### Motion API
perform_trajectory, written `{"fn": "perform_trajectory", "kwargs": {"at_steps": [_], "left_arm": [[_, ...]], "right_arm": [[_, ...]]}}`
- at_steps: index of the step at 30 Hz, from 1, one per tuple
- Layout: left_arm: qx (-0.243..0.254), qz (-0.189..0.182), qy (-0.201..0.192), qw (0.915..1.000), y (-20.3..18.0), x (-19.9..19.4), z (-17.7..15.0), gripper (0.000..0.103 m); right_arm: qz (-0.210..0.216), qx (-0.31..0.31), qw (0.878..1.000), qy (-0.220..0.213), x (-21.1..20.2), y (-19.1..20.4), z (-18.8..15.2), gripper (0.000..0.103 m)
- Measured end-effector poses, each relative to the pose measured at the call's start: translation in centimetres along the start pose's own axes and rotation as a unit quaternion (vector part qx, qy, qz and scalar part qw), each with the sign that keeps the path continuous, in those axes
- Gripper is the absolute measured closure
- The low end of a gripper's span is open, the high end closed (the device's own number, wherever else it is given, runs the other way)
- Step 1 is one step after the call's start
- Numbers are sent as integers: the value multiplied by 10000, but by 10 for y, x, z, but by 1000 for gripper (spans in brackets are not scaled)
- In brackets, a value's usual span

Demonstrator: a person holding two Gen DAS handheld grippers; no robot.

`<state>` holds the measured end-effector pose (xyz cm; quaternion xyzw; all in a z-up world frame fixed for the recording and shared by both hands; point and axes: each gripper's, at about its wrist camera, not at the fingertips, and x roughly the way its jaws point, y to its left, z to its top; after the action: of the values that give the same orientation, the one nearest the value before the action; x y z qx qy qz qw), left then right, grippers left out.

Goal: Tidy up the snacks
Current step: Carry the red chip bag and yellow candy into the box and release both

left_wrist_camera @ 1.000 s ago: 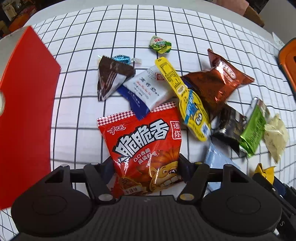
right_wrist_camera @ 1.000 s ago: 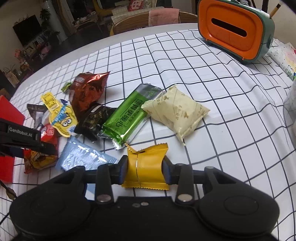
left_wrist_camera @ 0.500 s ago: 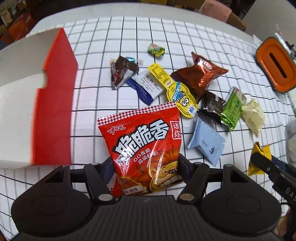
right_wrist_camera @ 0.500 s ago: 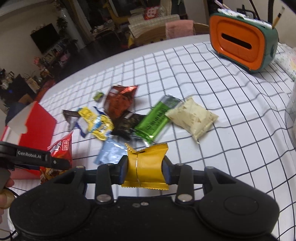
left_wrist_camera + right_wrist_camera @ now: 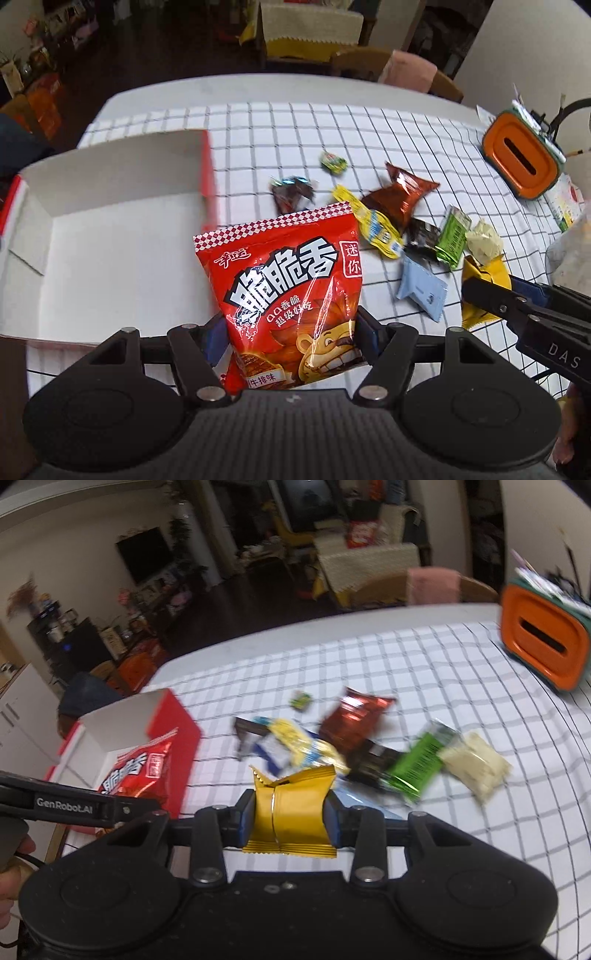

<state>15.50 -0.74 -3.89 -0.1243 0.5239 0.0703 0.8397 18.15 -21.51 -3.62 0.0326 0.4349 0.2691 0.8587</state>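
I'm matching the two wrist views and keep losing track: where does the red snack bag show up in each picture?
Left wrist view: the red snack bag fills the lower centre, clamped in the left gripper.
Right wrist view: it sits at the left edge, above the other gripper's black arm, in front of the red box.
Shared landmark: the orange tissue box, far right in both.

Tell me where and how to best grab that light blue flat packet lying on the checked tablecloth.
Probably the light blue packet is best taken across its two long edges near the middle, coming straight down from above. It lies flat on the tablecloth, so a sideways approach finds no edge to pinch. Its near end points away from the dark wrapper touching its far corner, leaving room for the fingers.
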Motion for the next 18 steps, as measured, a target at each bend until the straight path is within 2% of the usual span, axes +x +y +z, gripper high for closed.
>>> {"fn": "perform_trajectory", "kwargs": {"at_steps": [7, 13, 18], "left_arm": [[-51, 158, -229, 9996, 54, -19, 1, 35], [-75, 367, -351, 9987, 102, -26, 5, 35], [-178, 507, -451, 9975, 144, -24, 14, 35]], "right_arm": [[227, -422, 9989, 0, 16, 69, 11, 66], [381, -766, 9962, 177, 46, 123, 17, 66], [301, -1126, 9930, 188, 74, 163, 23, 66]]}}
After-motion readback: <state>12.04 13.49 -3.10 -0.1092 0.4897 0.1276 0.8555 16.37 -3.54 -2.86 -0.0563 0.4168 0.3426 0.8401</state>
